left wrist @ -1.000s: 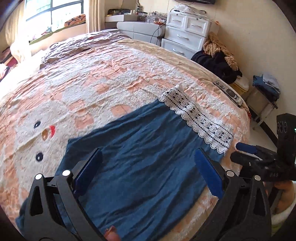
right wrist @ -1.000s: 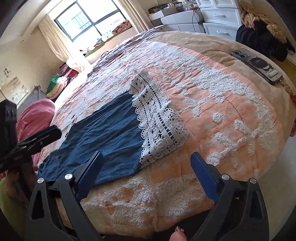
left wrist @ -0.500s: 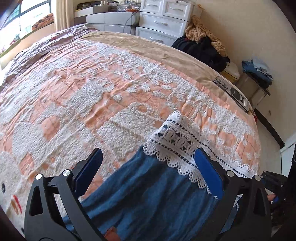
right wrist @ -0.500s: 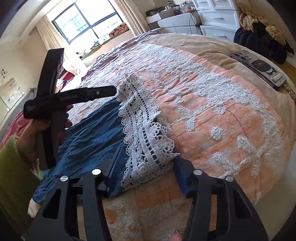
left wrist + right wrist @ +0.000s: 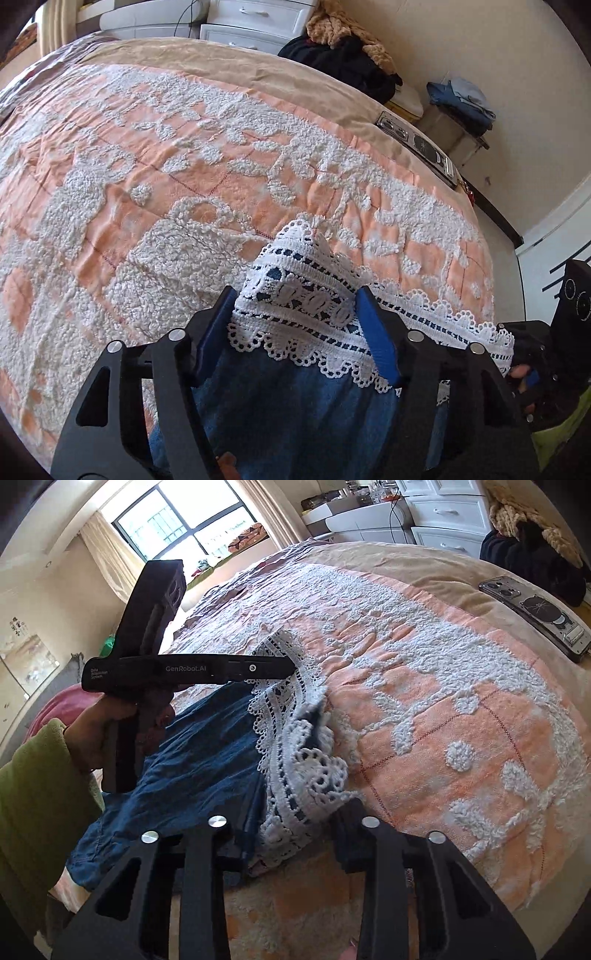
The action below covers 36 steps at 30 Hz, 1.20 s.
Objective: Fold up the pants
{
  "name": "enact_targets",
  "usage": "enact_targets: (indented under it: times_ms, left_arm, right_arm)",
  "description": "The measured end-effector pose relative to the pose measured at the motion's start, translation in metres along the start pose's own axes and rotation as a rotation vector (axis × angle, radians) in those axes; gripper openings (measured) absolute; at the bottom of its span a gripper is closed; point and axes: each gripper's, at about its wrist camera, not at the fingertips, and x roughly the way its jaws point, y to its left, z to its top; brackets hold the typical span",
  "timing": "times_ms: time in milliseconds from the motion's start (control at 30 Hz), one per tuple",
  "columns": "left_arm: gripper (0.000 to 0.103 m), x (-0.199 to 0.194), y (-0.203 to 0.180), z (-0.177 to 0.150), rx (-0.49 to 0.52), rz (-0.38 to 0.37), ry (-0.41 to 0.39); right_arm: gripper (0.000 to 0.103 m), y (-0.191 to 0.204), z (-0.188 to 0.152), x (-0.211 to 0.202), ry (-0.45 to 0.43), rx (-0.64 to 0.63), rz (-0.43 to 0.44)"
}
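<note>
A: In the left wrist view, where are the pants (image 5: 295, 406)?

B: At six o'clock, flat on the bedspread (image 5: 184, 166), blue cloth with a white lace hem (image 5: 306, 306) at the far end. The left gripper (image 5: 295, 332) straddles the hem's far corner. Its jaws have just been closing and the blue pads appear to touch the bunched lace on both sides.

A: And in the right wrist view?

B: The right gripper (image 5: 288, 830) sits at six o'clock on the near corner of the hem. Its jaws have just been closing too, and lace puckers up between them. The left gripper reaches in from nine o'clock, held by a hand (image 5: 110, 731).

A: How will it handle?

B: Light, limp and soft, I judge. The openwork lace could snag or stretch, so pinching both hem corners deep enough to catch the blue cloth looks safest.
</note>
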Motion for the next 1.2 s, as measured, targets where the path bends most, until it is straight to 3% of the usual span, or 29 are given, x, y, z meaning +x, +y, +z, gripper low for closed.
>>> enact_targets:
  times_ms: [33,100,267,433,700,933,1033,1100,1200]
  left_arm:
    - [0.049,0.001,0.002,0.0,-0.015,-0.005,-0.002]
    - [0.03,0.0,0.008,-0.002,-0.038,-0.01,-0.017]
    - [0.018,-0.011,0.02,-0.004,-0.075,-0.054,-0.058]
    - [0.015,-0.044,0.02,-0.008,-0.093,-0.126,-0.146]
    - [0.014,-0.136,0.028,-0.051,-0.11,-0.096,-0.264]
    - [0.014,-0.166,0.061,-0.12,-0.243,-0.038,-0.256]
    - [0.022,-0.167,0.073,-0.147,-0.304,-0.007,-0.226]
    - [0.042,-0.171,0.082,-0.162,-0.35,0.009,-0.22]
    - [0.056,-0.188,0.096,-0.18,-0.424,0.001,-0.272]
  right_arm:
    - [0.028,0.0,0.0,0.0,-0.003,0.003,0.0]
    - [0.025,-0.001,-0.001,-0.001,-0.012,0.003,0.0]
    - [0.02,0.004,0.0,-0.009,-0.053,-0.012,0.024]
    - [0.02,0.032,0.002,-0.029,-0.122,-0.111,0.056]
    - [0.02,0.114,-0.005,-0.049,-0.172,-0.336,0.154]
    - [0.02,0.193,-0.045,-0.018,-0.085,-0.62,0.141]
    - [0.02,0.218,-0.072,0.007,-0.019,-0.772,0.083]
    - [0.02,0.23,-0.093,0.019,0.01,-0.868,0.038]
    - [0.029,0.24,-0.114,0.031,0.033,-0.953,-0.003]
